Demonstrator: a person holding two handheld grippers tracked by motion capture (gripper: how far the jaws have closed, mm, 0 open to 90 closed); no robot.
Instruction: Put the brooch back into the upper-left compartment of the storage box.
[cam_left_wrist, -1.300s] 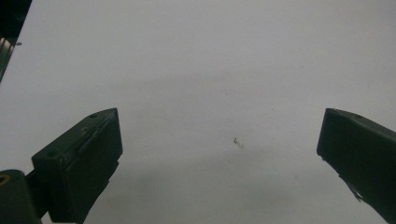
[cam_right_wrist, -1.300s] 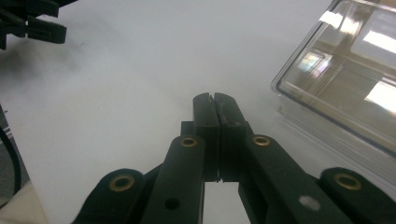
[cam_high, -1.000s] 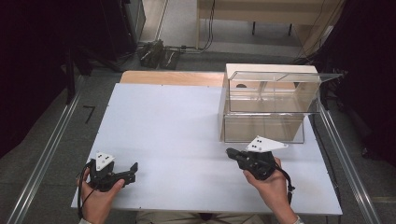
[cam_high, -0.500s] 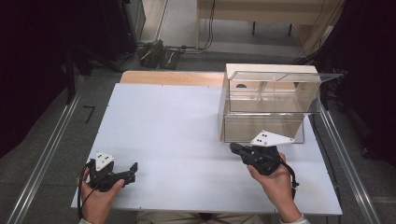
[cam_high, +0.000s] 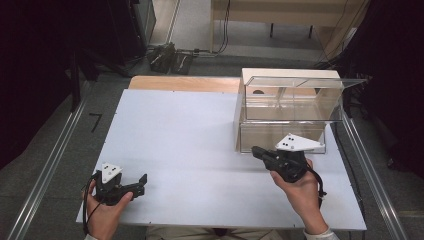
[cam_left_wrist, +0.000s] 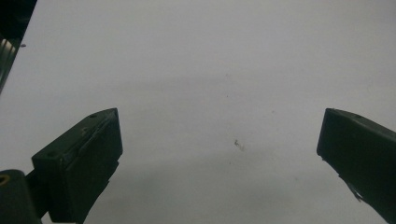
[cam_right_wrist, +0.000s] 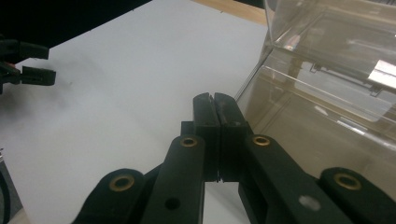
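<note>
Looking ahead, we judged the main risk to be a bump: the right claw (cam_high: 256, 150) sat just beside the lower front corner of the clear plastic box (cam_high: 287, 107), and a push forward with its tip pressed together could shove the light box across the worktop (cam_high: 185, 130) or skid off its slick wall. We also noted that the box's lid stood raised at the back edge, so a knock from below might drop it.

Right claw: clenched fully, the two black halves touching along their length, nothing between them. In the right gripper view its tip (cam_right_wrist: 215, 100) pointed along the box's (cam_right_wrist: 327, 79) near wall, close to it; we could not tell whether it touched.

Left claw (cam_high: 141, 182): released, spread wide over bare worktop near the front left corner, holding nothing, well apart from the box.

Box position: far right of the worktop, apparently empty.
</note>
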